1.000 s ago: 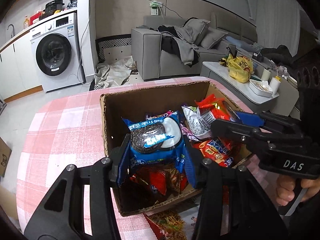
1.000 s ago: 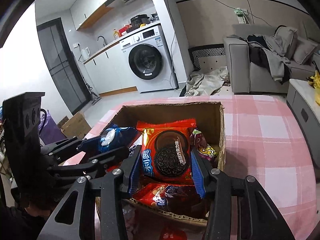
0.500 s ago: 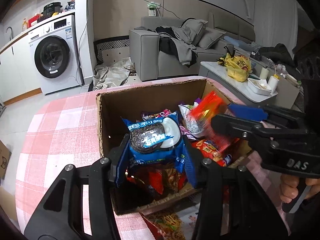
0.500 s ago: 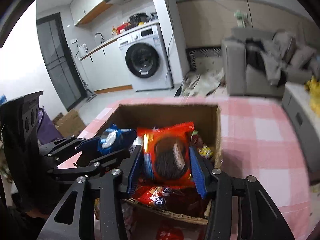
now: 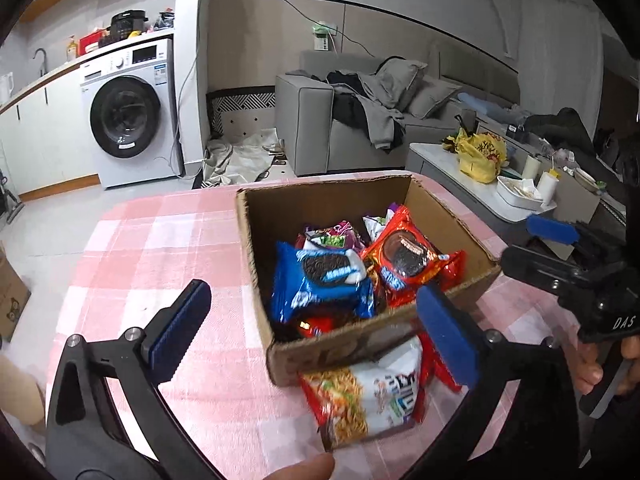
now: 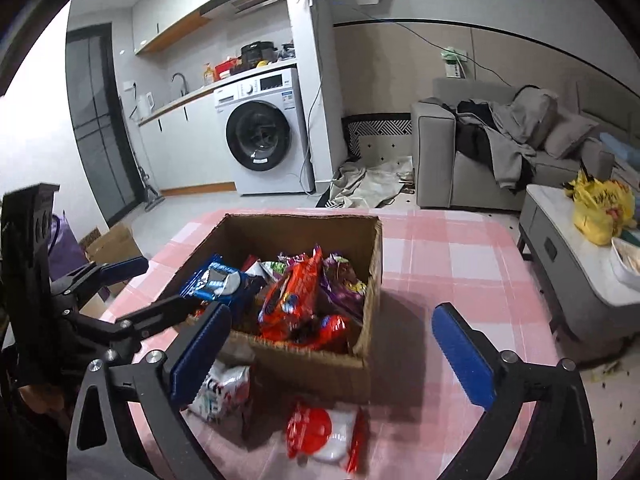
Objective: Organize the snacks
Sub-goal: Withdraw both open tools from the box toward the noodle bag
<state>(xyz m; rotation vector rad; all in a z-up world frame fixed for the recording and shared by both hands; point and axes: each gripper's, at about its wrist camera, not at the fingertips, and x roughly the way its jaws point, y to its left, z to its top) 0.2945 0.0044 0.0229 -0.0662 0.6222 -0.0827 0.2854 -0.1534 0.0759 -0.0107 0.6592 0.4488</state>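
A cardboard box (image 5: 256,240) (image 6: 372,256) stands on the pink checked tablecloth and holds several snack packs. A blue Oreo pack (image 5: 320,284) (image 6: 220,282) and a red Oreo pack (image 5: 412,260) (image 6: 292,296) lie on top inside it. My left gripper (image 5: 316,328) is open and empty, just in front of the box. My right gripper (image 6: 332,352) is open and empty, near the box's front right corner. A noodle packet (image 5: 372,396) (image 6: 224,392) and a red and white packet (image 6: 324,434) lie on the cloth in front of the box.
The table (image 5: 160,240) drops off at its edges to the floor. A washing machine (image 5: 128,116), a grey sofa (image 5: 360,120) and a low white side table (image 6: 580,256) with a yellow bag stand beyond it.
Both grippers have opened and let go of their Oreo packs, which now lie in the box. Both grippers have pulled back from the box toward me.
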